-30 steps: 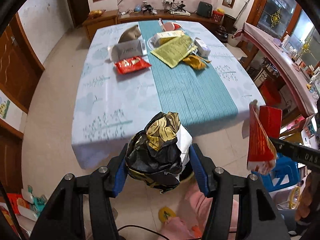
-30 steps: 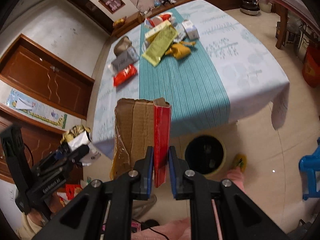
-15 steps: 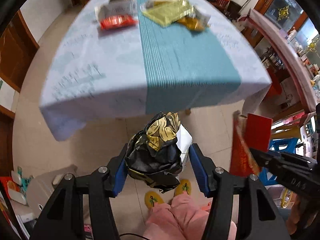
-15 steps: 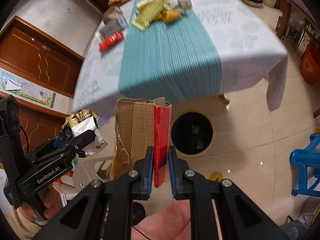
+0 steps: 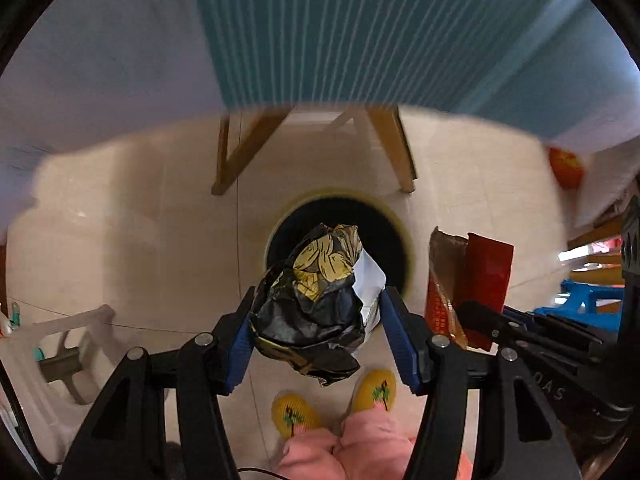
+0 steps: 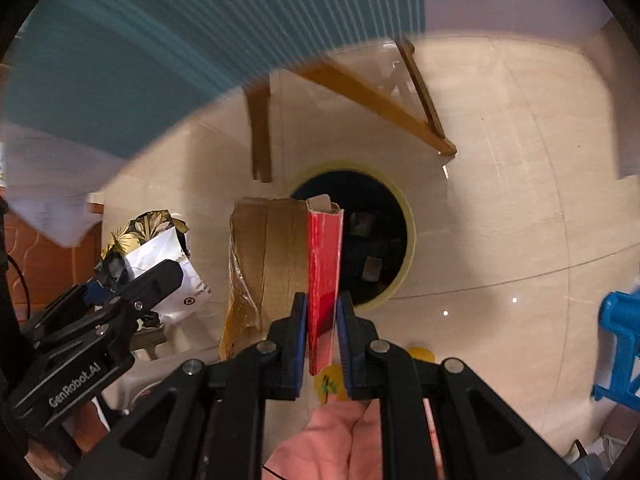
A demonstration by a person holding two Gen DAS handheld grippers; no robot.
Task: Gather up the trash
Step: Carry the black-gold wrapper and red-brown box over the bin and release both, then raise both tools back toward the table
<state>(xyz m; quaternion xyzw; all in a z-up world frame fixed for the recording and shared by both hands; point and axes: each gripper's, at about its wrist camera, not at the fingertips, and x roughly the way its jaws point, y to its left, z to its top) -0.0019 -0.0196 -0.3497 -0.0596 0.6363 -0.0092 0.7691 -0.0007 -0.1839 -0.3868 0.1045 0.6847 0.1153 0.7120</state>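
My left gripper (image 5: pixel 316 320) is shut on a crumpled black and gold wrapper (image 5: pixel 316 292) with a white patch, held over the round trash bin (image 5: pixel 396 232) on the floor. It also shows in the right wrist view (image 6: pixel 148 248). My right gripper (image 6: pixel 322 312) is shut on a flattened red cardboard box (image 6: pixel 324 256) with a torn brown flap (image 6: pixel 268 256), held above the near left rim of the bin (image 6: pixel 406 256). The box also shows in the left wrist view (image 5: pixel 476 280), right of the wrapper. Some trash lies inside the dark bin.
The table edge with its teal runner (image 5: pixel 360 32) and pale cloth (image 5: pixel 104 60) hangs just beyond the bin. Wooden table legs (image 5: pixel 392 148) stand behind it. Yellow slippers (image 5: pixel 296 416) are below me. A blue stool (image 6: pixel 620 344) is right, a white stool (image 5: pixel 60 352) left.
Both grippers have dropped and tilted down from facing the tabletop to facing the floor. The bin is now right under the wrapper and the box. Both grips are unchanged.
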